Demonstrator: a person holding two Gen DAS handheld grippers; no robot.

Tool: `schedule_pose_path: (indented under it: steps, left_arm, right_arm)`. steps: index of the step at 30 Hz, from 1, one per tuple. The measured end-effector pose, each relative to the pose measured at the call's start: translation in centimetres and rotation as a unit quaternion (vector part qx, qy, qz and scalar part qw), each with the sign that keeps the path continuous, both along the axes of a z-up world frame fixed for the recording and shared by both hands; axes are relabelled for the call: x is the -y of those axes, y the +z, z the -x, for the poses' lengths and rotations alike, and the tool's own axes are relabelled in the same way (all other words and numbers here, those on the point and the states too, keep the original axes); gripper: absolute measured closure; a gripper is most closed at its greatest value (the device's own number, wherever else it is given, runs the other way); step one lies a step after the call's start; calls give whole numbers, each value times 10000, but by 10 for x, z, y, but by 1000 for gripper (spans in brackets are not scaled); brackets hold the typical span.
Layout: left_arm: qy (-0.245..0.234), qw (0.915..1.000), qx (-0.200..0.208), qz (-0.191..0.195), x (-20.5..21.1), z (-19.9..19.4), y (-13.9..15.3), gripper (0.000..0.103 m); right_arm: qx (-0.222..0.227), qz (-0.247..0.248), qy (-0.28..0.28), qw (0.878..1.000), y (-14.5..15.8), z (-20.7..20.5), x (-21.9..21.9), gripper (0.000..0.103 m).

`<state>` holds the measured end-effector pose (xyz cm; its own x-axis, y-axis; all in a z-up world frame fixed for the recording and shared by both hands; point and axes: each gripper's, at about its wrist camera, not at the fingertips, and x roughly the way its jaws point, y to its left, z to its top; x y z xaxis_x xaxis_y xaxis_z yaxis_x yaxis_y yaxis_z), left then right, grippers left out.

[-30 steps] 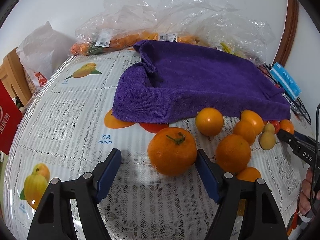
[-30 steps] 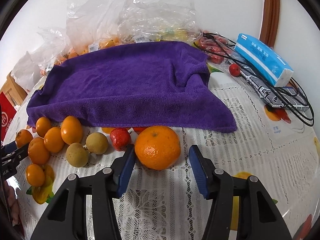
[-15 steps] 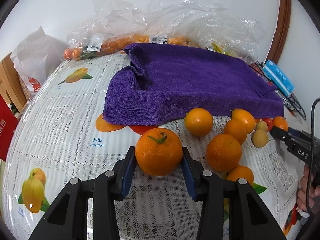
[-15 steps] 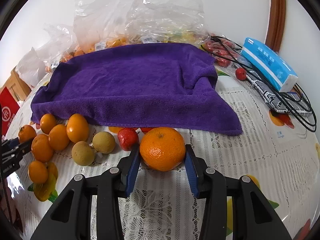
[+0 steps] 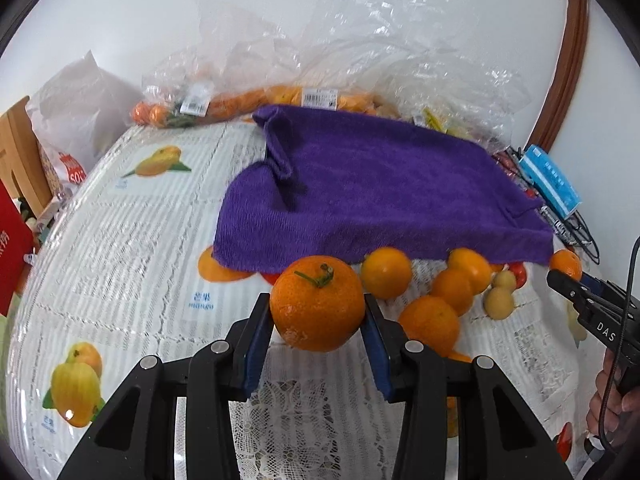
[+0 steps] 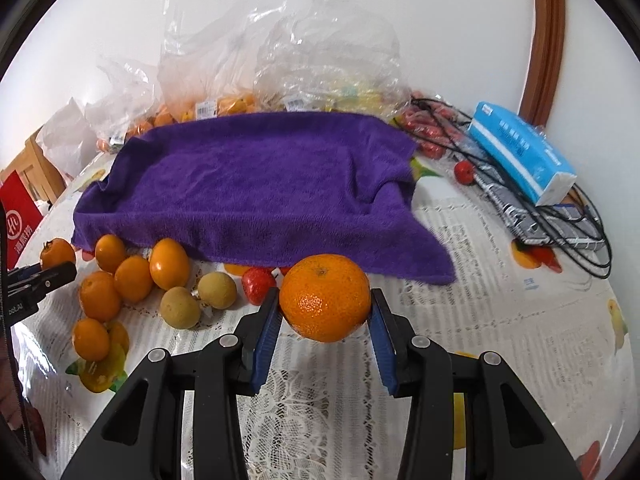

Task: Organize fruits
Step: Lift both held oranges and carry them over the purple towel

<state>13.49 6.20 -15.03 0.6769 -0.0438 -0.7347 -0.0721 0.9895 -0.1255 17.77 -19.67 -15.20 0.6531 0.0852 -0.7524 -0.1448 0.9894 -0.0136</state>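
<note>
Between the left tool's blue pads: a large orange with a green stem [image 5: 317, 307], clamped on both flanks; this tool's jaws have just been closing onto it.
Stem direction: the stem end faces up and slightly toward the purple towel [image 5: 380, 196]; the fruit is near round, so no long axis shows.
Left tool [image 5: 316, 322]: gripping that orange, with the fruit at its fingertips and just in front of the towel's near hem.
Right tool [image 6: 325, 312]: gripping a second large orange [image 6: 325, 297], pads pressed on its sides; its jaws have also just been closing onto the fruit.
Second orange, facing: small stem scar on top, pointing up toward the towel; round, no clear long axis.
Loose fruit: small oranges [image 6: 134, 278] clustered left of the right tool, with two tan round fruits [image 6: 218, 290] and a strawberry [image 6: 257, 285] beside them.
Tabletop [image 5: 132, 248]: lace cloth printed with fruit pictures.
Readable writing: "mango" under Chinese characters on the cloth [image 5: 201, 305]; "DAS" on the right tool's body, seen from the left wrist.
Far edge: clear plastic bags [image 6: 320, 60] holding fruit, price labels too small to read; a blue tissue pack [image 6: 524, 152], its text unreadable.
</note>
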Motion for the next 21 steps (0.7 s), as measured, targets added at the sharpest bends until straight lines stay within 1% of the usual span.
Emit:
schedule_pose_path:
  steps: [4, 8, 10, 15, 21]
  left_arm:
    - [-52, 9999, 156, -18, 2, -2, 16, 62]
    - [-141, 9994, 298, 52, 3, -9, 34, 62]
    - [-137, 9991, 393, 10, 3, -13, 42, 62]
    - [-114, 9981, 594, -114, 4, -29, 62, 62]
    - [-55, 9971, 756, -64, 4, -52, 74, 62]
  right_arm:
    - [137, 17, -56, 9999, 15, 1, 4, 60]
    - [299, -10, -121, 9995, 32, -2, 6, 60]
    - [419, -14, -149, 9990, 43, -5, 7, 60]
    - [683, -59, -167, 9975, 65, -14, 7, 60]
    - [903, -91, -130, 9958, 80, -31, 2, 60]
